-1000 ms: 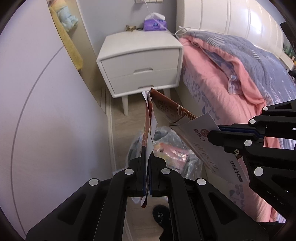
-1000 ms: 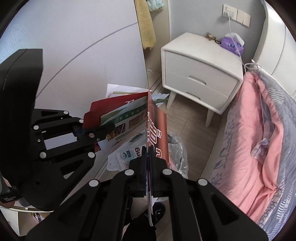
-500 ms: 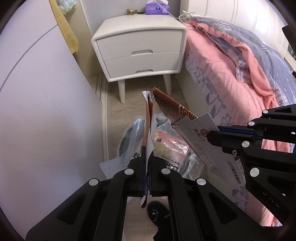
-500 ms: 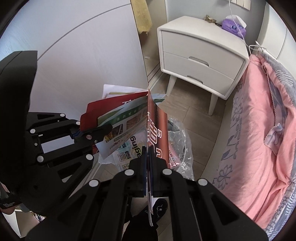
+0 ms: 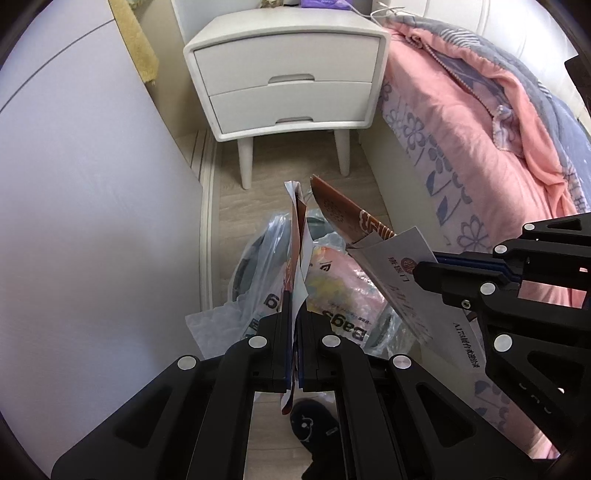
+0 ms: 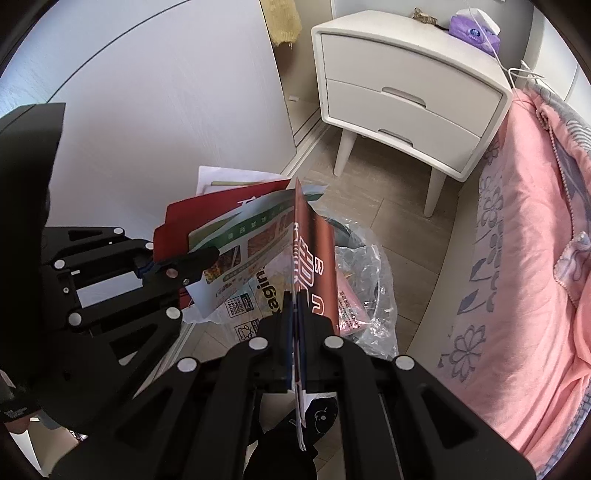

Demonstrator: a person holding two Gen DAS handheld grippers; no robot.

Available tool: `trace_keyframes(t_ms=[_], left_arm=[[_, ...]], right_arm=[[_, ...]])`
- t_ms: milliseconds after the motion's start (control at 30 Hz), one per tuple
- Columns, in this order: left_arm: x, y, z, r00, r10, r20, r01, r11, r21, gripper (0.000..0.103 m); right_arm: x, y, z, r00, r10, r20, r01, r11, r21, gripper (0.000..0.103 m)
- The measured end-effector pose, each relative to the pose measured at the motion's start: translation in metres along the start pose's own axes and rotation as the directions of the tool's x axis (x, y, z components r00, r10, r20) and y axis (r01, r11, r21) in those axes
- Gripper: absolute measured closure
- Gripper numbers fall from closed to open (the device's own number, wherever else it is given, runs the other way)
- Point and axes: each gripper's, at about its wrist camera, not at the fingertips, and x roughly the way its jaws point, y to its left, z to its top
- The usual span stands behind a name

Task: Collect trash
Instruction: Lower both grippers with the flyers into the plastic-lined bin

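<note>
My left gripper (image 5: 294,314) is shut on a sheaf of paper flyers (image 5: 297,236), seen edge-on; the same sheaf shows red, green and white faces in the right wrist view (image 6: 236,236). My right gripper (image 6: 295,306) is shut on a brown-red leaflet (image 6: 314,251); it also shows in the left wrist view (image 5: 354,221) with a white printed sheet (image 5: 406,288). Both grippers hang above a bin lined with a clear plastic bag (image 5: 258,258), which holds a pink wrapper (image 5: 343,284) and a printed bag.
A white two-drawer nightstand (image 5: 288,74) stands beyond the bin. A bed with a pink and grey blanket (image 5: 480,122) runs along the right. A pale wardrobe panel (image 5: 74,184) closes the left. The floor strip between them is narrow. A purple tissue box (image 6: 474,29) sits on the nightstand.
Both grippers have tilted downward and moved lower toward the bin, still shut on their papers. The bin and its bag now fill more of both views.
</note>
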Motion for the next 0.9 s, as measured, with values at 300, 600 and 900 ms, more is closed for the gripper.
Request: trace_keyframes(t_ms=[300,600,900], left_arm=[[0.035,0.007,-0.004,1.0,0.006,-0.023,-0.007,1.0,-0.016,0.102],[0.071,0.011,-0.003,0.999,-0.002,-0.053,0.0,1.0,-0.024,0.102],[0.101,0.006,-0.008,0.996,-0.023,-0.089,0.021,1.0,-0.017,0.102]], right_arm=[[0.034,-0.008,0.001,1.0,-0.007,-0.026,0.006,1.0,-0.016,0.098],[0.066,-0.014,0.004,0.998,0.006,-0.059,-0.007,1.0,-0.015,0.098],[0.097,-0.022,0.004,0.994,0.031,-0.101,-0.03,0.999,0.015,0.098]])
